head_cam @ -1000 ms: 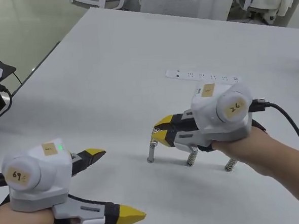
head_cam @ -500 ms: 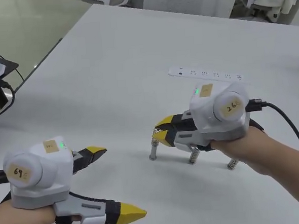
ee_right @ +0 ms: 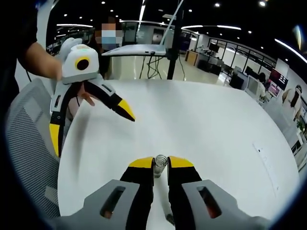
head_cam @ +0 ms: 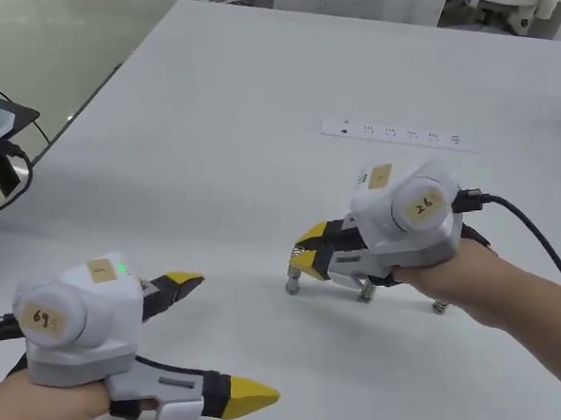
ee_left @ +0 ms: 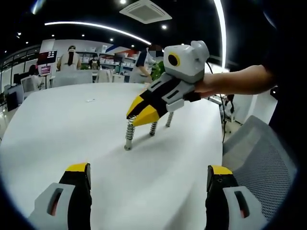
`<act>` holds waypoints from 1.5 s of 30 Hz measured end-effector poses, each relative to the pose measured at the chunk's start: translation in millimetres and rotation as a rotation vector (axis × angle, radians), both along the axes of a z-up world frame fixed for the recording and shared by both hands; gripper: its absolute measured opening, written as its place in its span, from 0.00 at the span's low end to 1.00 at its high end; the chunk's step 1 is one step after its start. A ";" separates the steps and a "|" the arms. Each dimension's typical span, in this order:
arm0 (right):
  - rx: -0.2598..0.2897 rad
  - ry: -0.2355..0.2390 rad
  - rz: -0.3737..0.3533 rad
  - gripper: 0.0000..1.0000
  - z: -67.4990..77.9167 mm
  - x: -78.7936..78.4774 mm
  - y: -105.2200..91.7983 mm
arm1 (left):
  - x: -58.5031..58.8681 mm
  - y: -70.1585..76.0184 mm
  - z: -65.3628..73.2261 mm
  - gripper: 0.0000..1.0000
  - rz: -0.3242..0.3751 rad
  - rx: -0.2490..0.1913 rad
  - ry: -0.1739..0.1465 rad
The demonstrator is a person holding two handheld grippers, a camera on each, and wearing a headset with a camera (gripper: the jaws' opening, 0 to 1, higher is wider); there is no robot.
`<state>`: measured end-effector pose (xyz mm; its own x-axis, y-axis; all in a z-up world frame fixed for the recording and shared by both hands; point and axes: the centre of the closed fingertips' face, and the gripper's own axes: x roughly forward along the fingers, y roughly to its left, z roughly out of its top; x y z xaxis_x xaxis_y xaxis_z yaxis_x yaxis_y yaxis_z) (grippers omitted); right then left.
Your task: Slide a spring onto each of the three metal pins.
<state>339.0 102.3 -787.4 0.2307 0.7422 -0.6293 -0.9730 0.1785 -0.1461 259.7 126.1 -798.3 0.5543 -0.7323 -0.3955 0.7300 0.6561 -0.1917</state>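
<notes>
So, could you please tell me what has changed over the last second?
The right gripper, shut on the spring, seems to have come down, pushing the spring lower on the end pin: less bare pin shows under its jaws. The camera also shifted, so I say this with some caution. Unchanged: the left gripper is open and idle, and the other two pins and the power strip have not moved.

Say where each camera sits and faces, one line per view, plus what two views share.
Head view: on the headset, looking forward and down at the table; left gripper, right gripper and right forearm show.
Left gripper view: on the left gripper, looking along its open jaws at the right gripper.
Right gripper view: on the right gripper, looking past jaws shut on a spring toward the left gripper.
Shared: each gripper view shows the other gripper.
</notes>
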 end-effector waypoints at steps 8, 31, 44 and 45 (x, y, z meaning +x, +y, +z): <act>-0.052 0.011 0.004 0.08 -16.1 1.3 -1.2 | 0.4 -0.8 -1.1 0.98 -0.003 0.000 0.003; -0.021 0.022 -0.028 0.21 -19.7 -3.4 -2.1 | 5.7 -6.8 7.5 0.98 -0.010 -0.007 -0.015; 0.052 -0.004 -0.065 0.38 2.9 -15.6 -19.9 | 6.3 -10.5 18.1 0.98 -0.015 -0.005 -0.033; 0.060 0.000 -0.069 0.39 4.7 -17.7 -22.2 | 6.2 -11.3 19.2 0.98 -0.017 -0.003 -0.035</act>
